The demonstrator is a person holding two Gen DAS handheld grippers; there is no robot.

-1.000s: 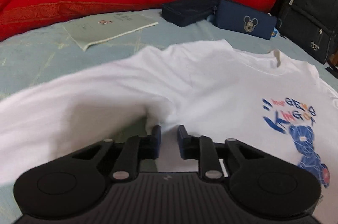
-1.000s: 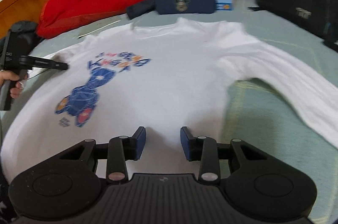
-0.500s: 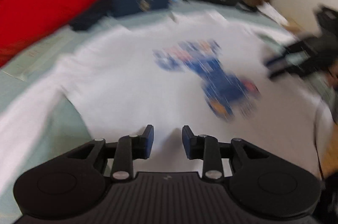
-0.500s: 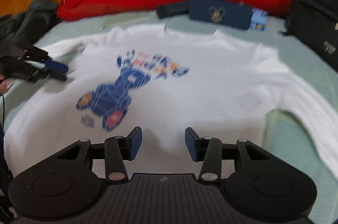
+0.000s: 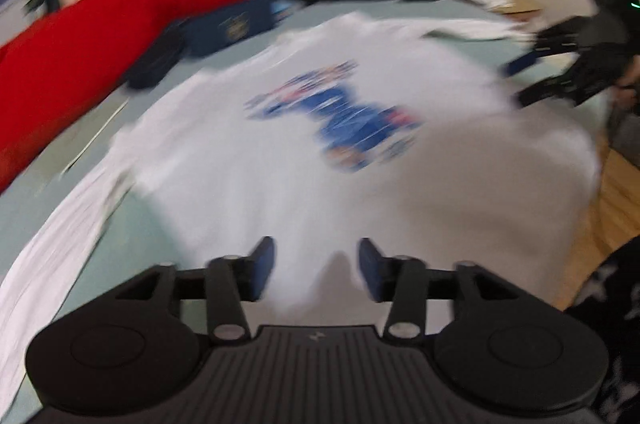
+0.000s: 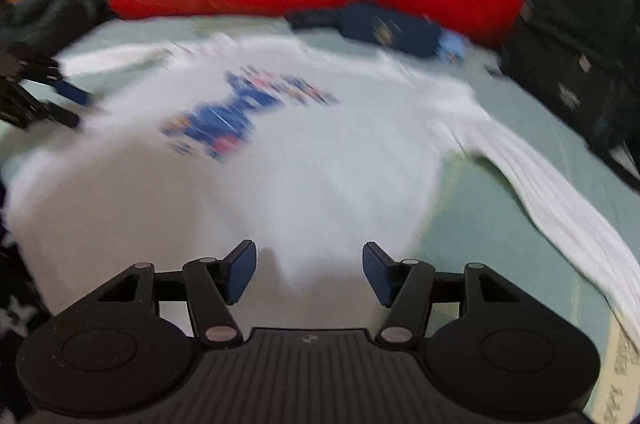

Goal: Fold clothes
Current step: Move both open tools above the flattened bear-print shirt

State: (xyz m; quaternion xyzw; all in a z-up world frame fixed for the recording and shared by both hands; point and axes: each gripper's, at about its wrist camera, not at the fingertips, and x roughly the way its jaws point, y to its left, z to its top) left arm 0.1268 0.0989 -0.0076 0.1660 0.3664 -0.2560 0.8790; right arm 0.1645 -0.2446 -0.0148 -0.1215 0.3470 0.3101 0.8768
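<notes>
White long-sleeve shirt w/ blue print [image 5: 340, 184] flat on pale green bedsheet [image 6: 500, 224].
My left gripper [image 5: 316, 270] & right gripper [image 6: 309, 272] both spread wide, empty, above hem.

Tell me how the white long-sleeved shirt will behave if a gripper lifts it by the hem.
The white shirt lies flat and follows the bed's edge, so it will probably drape limply. Its long sleeve trails sideways and would likely drag behind. It looks thin, so probably light.

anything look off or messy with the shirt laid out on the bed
Nothing stands out, though both views are motion-blurred. The white shirt lies spread flat, print up, sleeves out to the sides. The left gripper and right gripper are open and empty.
</notes>
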